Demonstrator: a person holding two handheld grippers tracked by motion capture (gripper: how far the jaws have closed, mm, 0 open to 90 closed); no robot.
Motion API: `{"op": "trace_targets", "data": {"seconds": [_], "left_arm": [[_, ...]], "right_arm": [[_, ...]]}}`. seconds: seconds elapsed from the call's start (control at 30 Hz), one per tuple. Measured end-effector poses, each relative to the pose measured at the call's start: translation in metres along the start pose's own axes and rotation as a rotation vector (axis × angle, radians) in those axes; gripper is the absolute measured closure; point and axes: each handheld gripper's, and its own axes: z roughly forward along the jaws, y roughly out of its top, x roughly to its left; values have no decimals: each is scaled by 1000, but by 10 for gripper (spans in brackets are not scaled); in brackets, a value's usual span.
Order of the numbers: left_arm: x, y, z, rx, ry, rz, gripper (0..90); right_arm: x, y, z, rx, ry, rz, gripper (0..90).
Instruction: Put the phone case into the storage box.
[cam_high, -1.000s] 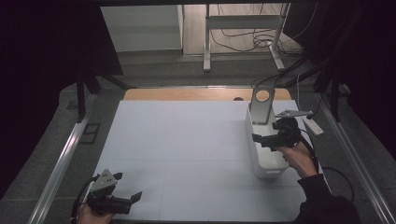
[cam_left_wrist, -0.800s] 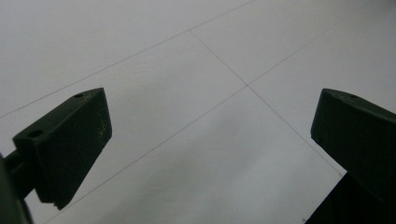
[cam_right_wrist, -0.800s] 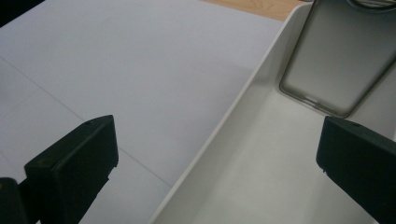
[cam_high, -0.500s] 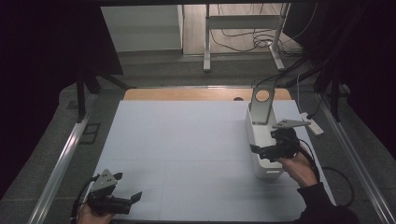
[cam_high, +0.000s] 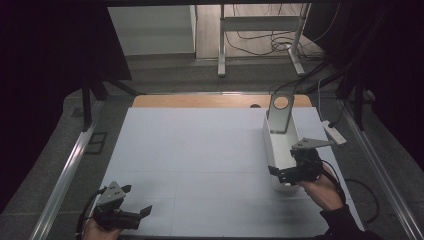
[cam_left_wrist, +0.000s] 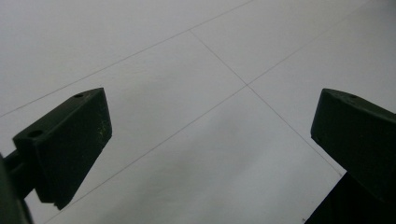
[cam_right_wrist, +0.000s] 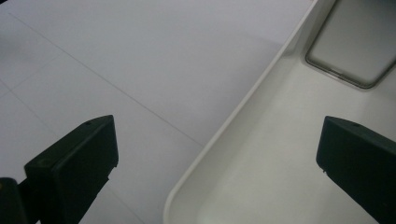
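Over the last second the right gripper (cam_high: 281, 175) has drawn back toward the person, from mid-tray to the near end of the white tray (cam_high: 274, 150) at about 4 o'clock on the table (cam_high: 200, 150). Its jaws stand wide apart and empty, straddling the tray's near left rim (cam_right_wrist: 224, 126). A grey metal plate with a round hole (cam_high: 280, 114) leans upright at the tray's far end; probably it was just set down, though the release itself is not seen. The left gripper (cam_high: 136, 201), jaws apart, rests idle at 7 o'clock, unmoved. No brand, label or writing is legible.
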Motion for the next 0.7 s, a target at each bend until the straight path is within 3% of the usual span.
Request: {"op": "trace_targets", "data": {"seconds": [0.7], "left_arm": [[0, 0, 0, 0, -1, 0, 0]], "right_arm": [[10, -25, -25, -3, -33, -5, 0]]}}
